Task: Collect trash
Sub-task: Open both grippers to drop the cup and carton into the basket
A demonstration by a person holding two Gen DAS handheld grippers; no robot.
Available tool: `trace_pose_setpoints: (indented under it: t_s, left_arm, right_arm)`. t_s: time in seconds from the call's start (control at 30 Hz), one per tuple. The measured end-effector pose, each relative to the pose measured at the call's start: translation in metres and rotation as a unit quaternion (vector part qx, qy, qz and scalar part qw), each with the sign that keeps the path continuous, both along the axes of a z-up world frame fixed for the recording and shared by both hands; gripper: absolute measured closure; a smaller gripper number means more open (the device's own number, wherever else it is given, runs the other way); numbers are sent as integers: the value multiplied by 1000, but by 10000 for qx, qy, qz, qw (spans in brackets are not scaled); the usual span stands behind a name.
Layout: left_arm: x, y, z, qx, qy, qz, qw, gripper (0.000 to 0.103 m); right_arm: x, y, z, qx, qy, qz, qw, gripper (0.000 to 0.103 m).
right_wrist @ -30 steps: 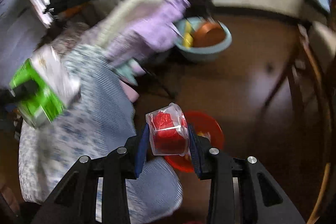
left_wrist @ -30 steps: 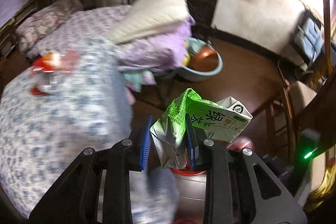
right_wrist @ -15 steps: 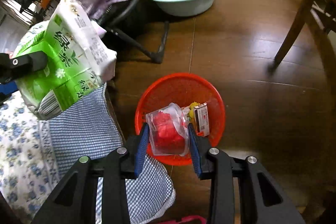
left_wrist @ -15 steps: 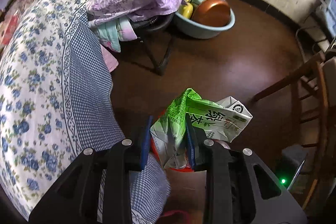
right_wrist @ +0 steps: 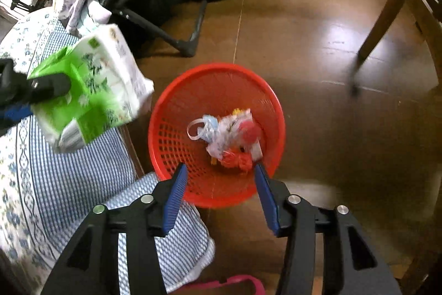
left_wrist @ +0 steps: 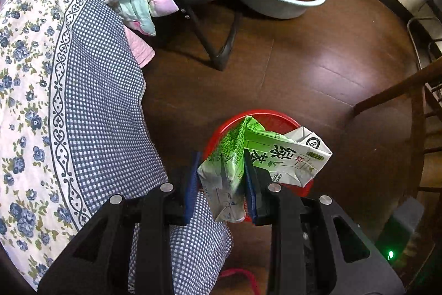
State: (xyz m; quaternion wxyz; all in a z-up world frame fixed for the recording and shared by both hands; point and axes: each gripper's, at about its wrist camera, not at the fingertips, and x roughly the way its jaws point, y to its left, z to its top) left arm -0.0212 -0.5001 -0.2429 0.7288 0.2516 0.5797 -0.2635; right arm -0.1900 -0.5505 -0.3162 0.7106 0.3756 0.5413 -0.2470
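Observation:
My left gripper point(left_wrist: 221, 165) is shut on a crumpled green and white tea carton point(left_wrist: 265, 156), held above a red mesh basket point(left_wrist: 265, 116) on the dark wooden floor. In the right wrist view the same carton point(right_wrist: 91, 93) hangs to the left of the basket point(right_wrist: 176, 107). My right gripper point(right_wrist: 219, 169) hovers over the basket's near rim, its jaws opening with nothing between them. A clear plastic bag with red contents point(right_wrist: 229, 134) lies blurred inside the basket, on other small trash.
A bed with a blue floral and checked cover point(left_wrist: 69, 90) fills the left. A folding chair point(left_wrist: 210, 46) piled with purple bedding stands behind, beside a pale blue basin point(left_wrist: 279, 4) holding a copper pan. Wooden chair legs point(right_wrist: 386, 10) stand at right.
Both grippers have sunk toward the floor and the basket. The right gripper has let go of the plastic bag, which has dropped into the basket. The left still holds the carton.

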Motion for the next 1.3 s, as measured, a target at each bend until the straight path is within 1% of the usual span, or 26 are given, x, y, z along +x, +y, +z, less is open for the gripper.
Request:
trace_pose_setpoints:
  t_s: [0.1, 0.23, 0.33, 0.43, 0.53, 0.6, 0.63, 0.67, 0.7, 0.87, 0.93, 1.0, 1.07, 1.2, 1.3]
  left_arm:
    - [-3, -2, -5, 54, 15, -65, 10000, 73]
    - [-11, -6, -19, 296, -1, -241, 9993, 73]
    - [-13, -5, -36, 439, 173, -276, 9985, 73]
    - [-12, -6, -43, 372, 453, -298, 9978, 73]
    - [-13, -10, -40, 263, 485, -365, 9978, 72]
    - [-14, -12, -39, 256, 467, -388, 9978, 59]
    - [-14, -13, -39, 265, 423, -373, 9981, 43]
    - [-15, -12, -37, 255, 368, -365, 9983, 37]
    - [-15, -12, -35, 235, 318, -368, 9985, 37]
    - [-16, -12, -35, 209, 494, -366, 9979, 36]
    - [-16, -14, -30, 160, 476, -374, 9980, 36]
    - [-16, -15, -17, -24, 469, -350, 9983, 36]
    - [-16, -17, 1, -257, 391, -335, 9983, 36]
    - [-15, -16, 47, -765, 120, -338, 9964, 36]
    - [-15, -11, 78, -1068, 23, -321, 9938, 36]
  right_arm:
    - [-15, 4, 3, 50, 65, 27, 10000, 52]
    - [-32, 5, 8, 63, 188, -30, 9998, 52]
    - [-39, 3, 12, 15, 221, -56, 9997, 51]
    - [-43, 2, 16, 4, 214, -47, 9998, 51]
    - [-42, 2, 17, 25, 218, -14, 9998, 51]
    - [-41, 3, 18, 45, 227, 30, 9997, 51]
    - [-40, 3, 18, 52, 229, 41, 9997, 51]
    - [-38, 4, 19, 54, 233, 57, 9997, 51]
    - [-36, 5, 19, 52, 237, 68, 9997, 51]
    - [-34, 6, 24, 11, 246, 110, 9996, 51]
    - [-34, 6, 26, -9, 265, 109, 9996, 51]
    - [-34, 7, 28, -30, 296, 111, 9995, 52]
    - [-34, 7, 31, -51, 311, 118, 9994, 52]
    - [-32, 11, 43, -138, 320, 167, 9993, 52]
    - [-28, 15, 59, -235, 260, 213, 9992, 52]
